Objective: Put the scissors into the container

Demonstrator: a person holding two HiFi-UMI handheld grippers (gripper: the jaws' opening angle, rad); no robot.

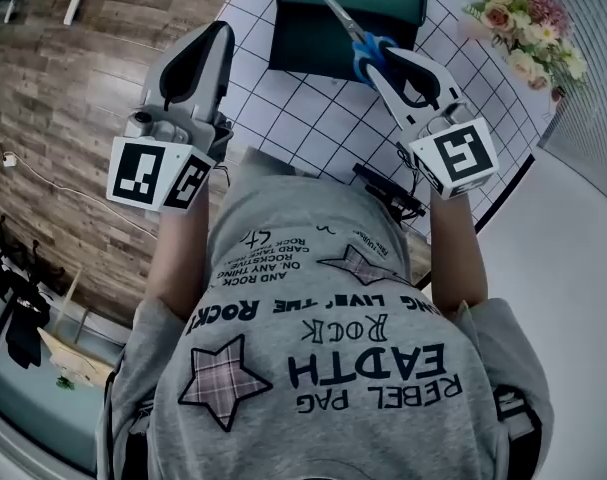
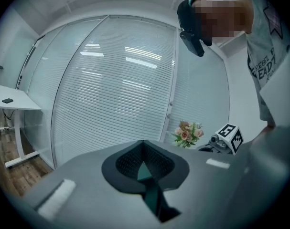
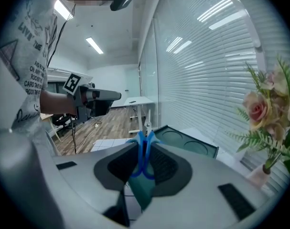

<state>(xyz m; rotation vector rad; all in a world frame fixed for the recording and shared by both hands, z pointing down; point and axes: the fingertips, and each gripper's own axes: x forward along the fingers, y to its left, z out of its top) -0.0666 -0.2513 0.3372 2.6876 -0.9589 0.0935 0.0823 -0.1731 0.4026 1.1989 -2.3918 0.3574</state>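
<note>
My right gripper [image 1: 379, 58] is shut on the blue handles of the scissors [image 1: 364, 51]. Their metal blades stick out ahead, over the near right part of the dark green container [image 1: 303, 40] on the gridded table. In the right gripper view the scissors [image 3: 144, 152] stand on edge between the pads, with the container [image 3: 190, 145] just beyond and below them. My left gripper [image 1: 220, 31] hangs off the table's left edge, above the wooden floor. Its tips meet with nothing between them [image 2: 144, 143].
A white cloth with a black grid [image 1: 313, 123] covers the round table. A bunch of pink and cream flowers [image 1: 528, 28] stands at its far right edge, close to the right gripper. Window blinds lie beyond the table; a white desk [image 2: 13, 101] stands far left.
</note>
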